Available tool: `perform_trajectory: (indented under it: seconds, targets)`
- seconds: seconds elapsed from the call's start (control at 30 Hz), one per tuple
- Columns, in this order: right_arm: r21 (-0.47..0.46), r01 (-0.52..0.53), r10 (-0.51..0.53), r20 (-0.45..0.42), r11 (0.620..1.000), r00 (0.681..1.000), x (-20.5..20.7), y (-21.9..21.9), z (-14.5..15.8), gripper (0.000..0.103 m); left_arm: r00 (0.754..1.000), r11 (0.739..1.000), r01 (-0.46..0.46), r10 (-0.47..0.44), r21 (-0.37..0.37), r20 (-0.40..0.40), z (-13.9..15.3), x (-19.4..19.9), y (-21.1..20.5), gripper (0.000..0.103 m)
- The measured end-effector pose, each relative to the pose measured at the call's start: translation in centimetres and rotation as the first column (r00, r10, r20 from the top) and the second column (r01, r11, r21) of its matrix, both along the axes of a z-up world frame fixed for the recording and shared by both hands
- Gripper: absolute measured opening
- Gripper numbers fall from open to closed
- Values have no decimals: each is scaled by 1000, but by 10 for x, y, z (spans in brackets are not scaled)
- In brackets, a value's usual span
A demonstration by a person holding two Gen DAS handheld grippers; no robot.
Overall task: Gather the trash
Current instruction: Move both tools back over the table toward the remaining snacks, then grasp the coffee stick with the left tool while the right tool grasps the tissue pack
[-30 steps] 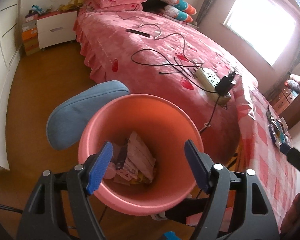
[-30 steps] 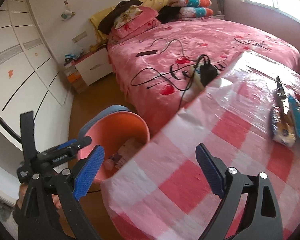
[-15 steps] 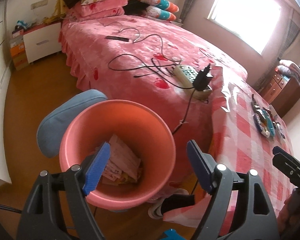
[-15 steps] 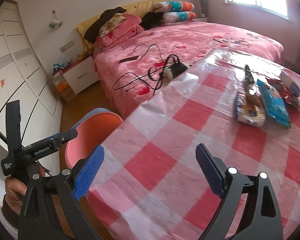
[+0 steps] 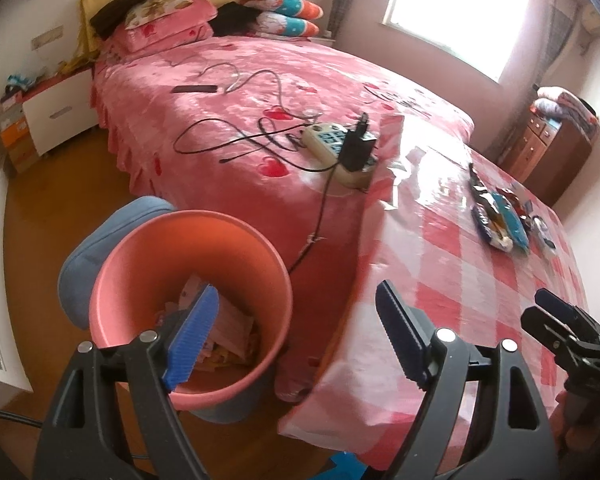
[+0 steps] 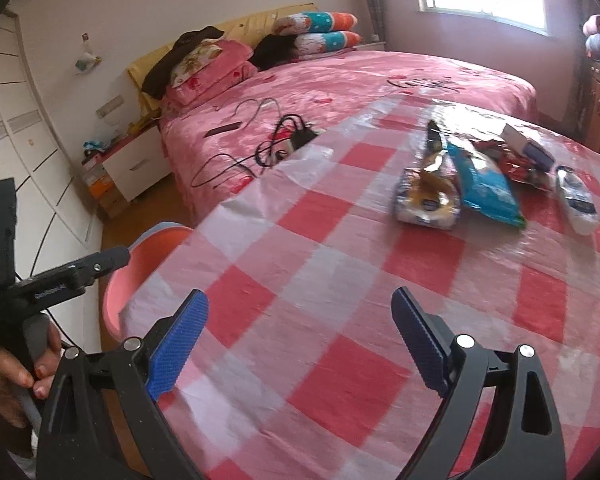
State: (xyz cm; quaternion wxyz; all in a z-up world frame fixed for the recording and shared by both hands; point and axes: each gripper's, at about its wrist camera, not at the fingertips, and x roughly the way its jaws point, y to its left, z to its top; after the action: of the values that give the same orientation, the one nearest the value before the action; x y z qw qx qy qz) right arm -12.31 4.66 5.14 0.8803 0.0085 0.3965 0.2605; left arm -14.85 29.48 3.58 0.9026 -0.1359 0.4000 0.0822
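- The left gripper hangs with its two blue-padded jaws spread apart and nothing between them, over the gap between the round salmon-pink plastic bin and the edge of the tabletop with the red-and-white checked plastic cloth. It looks idle, probably because the bin is already within reach.
- The right gripper is likewise wide apart and empty, low over the near part of the cloth and aimed toward the wrappers, as if set up to reach for one.
- The trash lies well apart from both grippers, at the far side of the tabletop. I count about five pieces:
  - one crumpled foil biscuit packet with a yellow-and-white end
  - one flat teal-blue snack bag, just beside the packet and overlapping it
  - one red crinkled wrapper, partly under the others
  - one small white-and-purple box
  - one long white tube-like packet, lying a little apart to the right
- The bin stands on the wooden floor, tucked against the tabletop's corner beside one blue padded cushion. That spot probably makes drops short. Papers already lie in it.
- On the pink bed sit one cream power strip and tangled black cables, which are not trash by the look of them.
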Motion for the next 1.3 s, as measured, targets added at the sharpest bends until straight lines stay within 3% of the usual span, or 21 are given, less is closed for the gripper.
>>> perform_trajectory:
  seconds: [0.5, 0.9, 1.3]
  targets:
    - [1, 116, -116, 14, 993, 993, 8, -61, -9, 92, 993, 991, 118, -117, 66, -13, 12, 19, -70, 82]
    - [38, 187, -186, -25, 982, 982, 21, -105, -19, 92, 981, 975, 195, -194, 105, -23, 19, 38, -119, 82]
    - [114, 323, -314, -92, 939, 945, 39, -176, -16, 92, 956, 951, 290, -292, 104, 3, 30, 83, -178, 82]
